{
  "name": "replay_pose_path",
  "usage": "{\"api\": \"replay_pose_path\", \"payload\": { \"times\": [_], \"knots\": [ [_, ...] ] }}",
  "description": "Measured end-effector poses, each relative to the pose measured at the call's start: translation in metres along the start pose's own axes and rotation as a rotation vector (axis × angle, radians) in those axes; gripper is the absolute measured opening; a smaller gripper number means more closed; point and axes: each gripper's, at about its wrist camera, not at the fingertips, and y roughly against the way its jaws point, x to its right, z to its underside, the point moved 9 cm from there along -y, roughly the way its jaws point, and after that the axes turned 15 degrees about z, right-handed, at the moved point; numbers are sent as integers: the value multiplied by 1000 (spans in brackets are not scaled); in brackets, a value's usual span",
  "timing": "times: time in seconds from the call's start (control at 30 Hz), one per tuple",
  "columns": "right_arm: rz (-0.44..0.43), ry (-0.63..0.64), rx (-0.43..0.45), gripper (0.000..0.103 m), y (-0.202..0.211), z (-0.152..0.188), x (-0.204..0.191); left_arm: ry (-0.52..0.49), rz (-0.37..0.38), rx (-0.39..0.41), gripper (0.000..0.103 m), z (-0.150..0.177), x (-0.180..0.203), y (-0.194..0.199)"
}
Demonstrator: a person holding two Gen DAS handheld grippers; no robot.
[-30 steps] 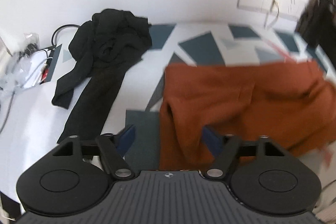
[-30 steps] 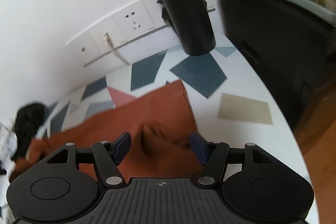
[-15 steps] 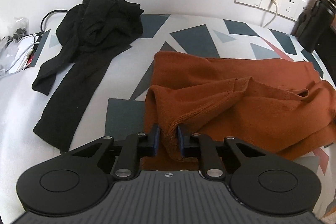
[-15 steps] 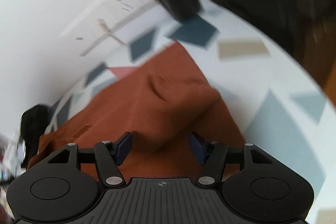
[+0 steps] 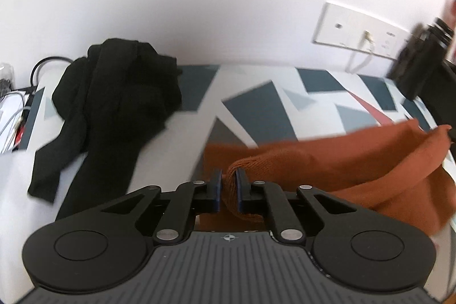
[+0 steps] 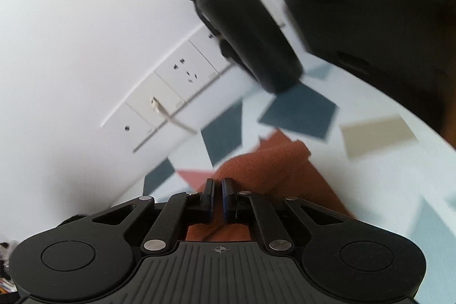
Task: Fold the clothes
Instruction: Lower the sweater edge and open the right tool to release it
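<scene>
- I work over a white tabletop printed with grey-blue and pink shapes [image 5: 256, 110], set against a plain white wall [image 5: 199, 4].
- My left gripper [image 5: 227, 178] has its fingers pressed tight on a bunched edge of the rust-orange knit garment [image 5: 342, 161], which stretches rightward across the near table.
- My right gripper [image 6: 217, 187] pinches the same cloth's far corner.
- A crumpled black garment [image 5: 114, 93] lies far left, apart.
- A black metal bottle [image 6: 242, 33] stands by the white wall sockets [image 6: 182, 70].
- Cables [image 5: 17, 110] sit at the left edge.
</scene>
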Motion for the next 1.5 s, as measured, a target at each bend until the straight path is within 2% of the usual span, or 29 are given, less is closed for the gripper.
{"api": "replay_pose_path", "payload": {
  "times": [0.07, 0.13, 0.2, 0.27, 0.33, 0.5, 0.6, 0.67, 0.8, 0.83, 0.97, 1.0, 1.07, 1.1, 1.17, 1.27, 1.37, 1.43, 1.5],
  "knots": [
    [30, 18, 22, 2, -25, -15, -11, 13, -20, 6, 10, -15, -10, -19],
    [63, 9, 33, 20, -47, -28, -17, 22, -51, 31, 10, -31, -20, -37],
    [90, 21, 51, 29, -60, -38, -22, 37, -81, 49, 22, -42, -31, -46],
    [108, 85, 65, 30, -60, -41, -24, 44, -90, 79, 44, -53, -41, -43],
    [120, 149, 82, 38, -53, -40, -20, 38, -86, 100, 52, -57, -49, -31],
    [179, 289, 35, 43, -44, -15, 17, 91, -20, 63, 57, -29, -67, -6],
    [205, 379, 8, 44, -46, 4, 30, 107, 32, 12, 57, 6, -60, 1],
    [211, 443, 5, 44, -49, 13, 31, 79, 44, -31, 57, 28, -51, -2],
    [203, 560, 12, 44, -59, 26, 19, 58, 17, -69, 57, 52, -36, -10],
    [210, 578, 11, 44, -62, 28, 18, 57, 13, -68, 53, 54, -33, -12],
    [229, 584, 5, 49, -70, 29, 20, 35, -15, -66, 47, 58, -22, -17],
    [225, 570, 4, 49, -70, 28, 21, 26, -25, -67, 45, 58, -20, -18],
    [200, 555, -7, 26, -67, 27, 21, 32, -13, -69, 23, 58, -17, -18],
    [181, 550, -18, 8, -65, 27, 20, 31, -30, -71, 21, 57, -16, -17],
    [161, 538, -9, 7, -54, 25, 17, 34, -48, -74, 11, 55, -13, -12],
    [168, 490, 37, 6, -25, 15, 15, 52, -52, -79, 10, 53, -10, -4],
    [203, 467, 56, 7, -3, 12, 23, 73, -26, -62, 10, 52, -8, 6],
    [234, 472, 16, 7, -6, 17, 32, 71, 1, -59, 16, 54, -8, 8],
    [246, 470, -19, 7, -13, 25, 39, 78, -3, -79, 20, 59, -12, 5]
  ]
}}
